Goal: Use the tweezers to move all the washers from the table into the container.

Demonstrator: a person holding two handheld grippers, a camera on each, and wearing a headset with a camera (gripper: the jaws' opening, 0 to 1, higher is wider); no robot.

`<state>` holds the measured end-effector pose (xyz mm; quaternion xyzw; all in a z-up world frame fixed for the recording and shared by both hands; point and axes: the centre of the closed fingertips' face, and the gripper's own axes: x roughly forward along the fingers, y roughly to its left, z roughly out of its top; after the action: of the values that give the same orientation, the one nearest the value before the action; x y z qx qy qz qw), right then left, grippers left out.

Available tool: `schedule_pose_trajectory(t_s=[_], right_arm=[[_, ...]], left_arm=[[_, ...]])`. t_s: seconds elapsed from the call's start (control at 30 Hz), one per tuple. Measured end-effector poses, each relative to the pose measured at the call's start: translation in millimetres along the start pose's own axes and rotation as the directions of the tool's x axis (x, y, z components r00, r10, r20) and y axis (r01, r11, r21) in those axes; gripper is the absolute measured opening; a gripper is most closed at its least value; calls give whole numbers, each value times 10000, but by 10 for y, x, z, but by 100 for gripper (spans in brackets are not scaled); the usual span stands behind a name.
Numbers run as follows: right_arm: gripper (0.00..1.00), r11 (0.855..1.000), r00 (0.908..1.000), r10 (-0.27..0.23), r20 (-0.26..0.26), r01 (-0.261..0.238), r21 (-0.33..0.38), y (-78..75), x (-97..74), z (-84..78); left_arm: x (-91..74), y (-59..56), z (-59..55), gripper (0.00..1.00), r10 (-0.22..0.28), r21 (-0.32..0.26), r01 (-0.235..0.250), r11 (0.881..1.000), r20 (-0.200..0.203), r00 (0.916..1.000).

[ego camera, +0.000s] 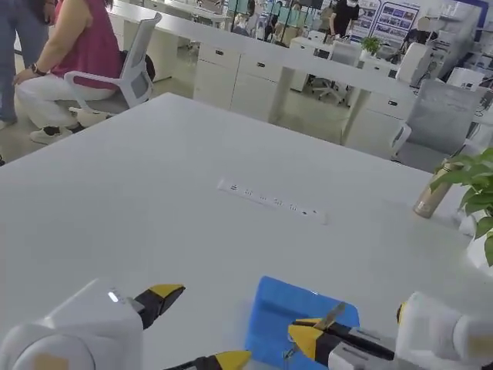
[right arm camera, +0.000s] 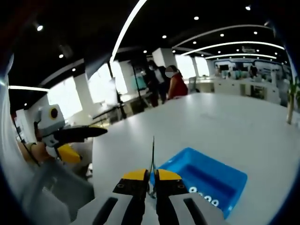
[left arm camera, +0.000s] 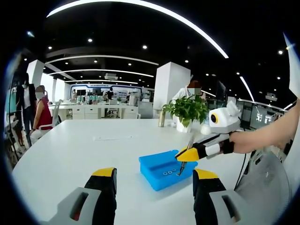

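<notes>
A shallow blue container (ego camera: 271, 320) sits on the white table (ego camera: 154, 193) near its front edge. Small metal washers (left arm camera: 168, 172) lie on the container's floor, also seen as washers (right arm camera: 206, 199) in the right gripper view. My right gripper (ego camera: 306, 334) is shut on slim metal tweezers (ego camera: 330, 315), whose tips hang over the container (left arm camera: 157, 180). The tweezers (right arm camera: 153, 157) stick straight out between its yellow jaws. My left gripper (ego camera: 199, 325) stands open just left of the container, nothing between its jaws.
A flush socket strip (ego camera: 269, 202) lies mid-table. A potted plant (ego camera: 476, 193) and a tan bottle (ego camera: 431, 196) stand at the right edge. A person sits on an office chair (ego camera: 123, 77) beyond the far left corner. White desks stand behind.
</notes>
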<state>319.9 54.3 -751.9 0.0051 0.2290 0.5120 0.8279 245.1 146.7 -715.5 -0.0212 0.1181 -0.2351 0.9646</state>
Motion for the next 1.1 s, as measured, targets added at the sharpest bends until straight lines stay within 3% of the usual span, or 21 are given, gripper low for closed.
schedule_pose_trajectory(t_s=[0.2,0.5,0.73,0.87,1.1], right_arm=[[3,9989,9994,-328,67,326,339,-199,156,136],[3,9965,9965,-683,-474,704,450,-427,368,103],[3,9954,9899,-860,-1125,903,334,-523,538,-40],[3,9952,9811,-972,-1671,976,-54,-539,624,-191],[3,9938,9775,-1018,-1848,916,-631,-538,684,-269]], left_arm=[[-3,6,2,66,38,-11,-38,10000,11,10000],[-6,19,2,66,79,-78,-78,9999,30,10000],[-2,19,-3,66,65,-116,-65,9999,12,10000],[1,14,-7,66,43,-84,-43,10000,-14,10000],[2,16,-17,65,60,-106,-61,9999,-58,10000]])
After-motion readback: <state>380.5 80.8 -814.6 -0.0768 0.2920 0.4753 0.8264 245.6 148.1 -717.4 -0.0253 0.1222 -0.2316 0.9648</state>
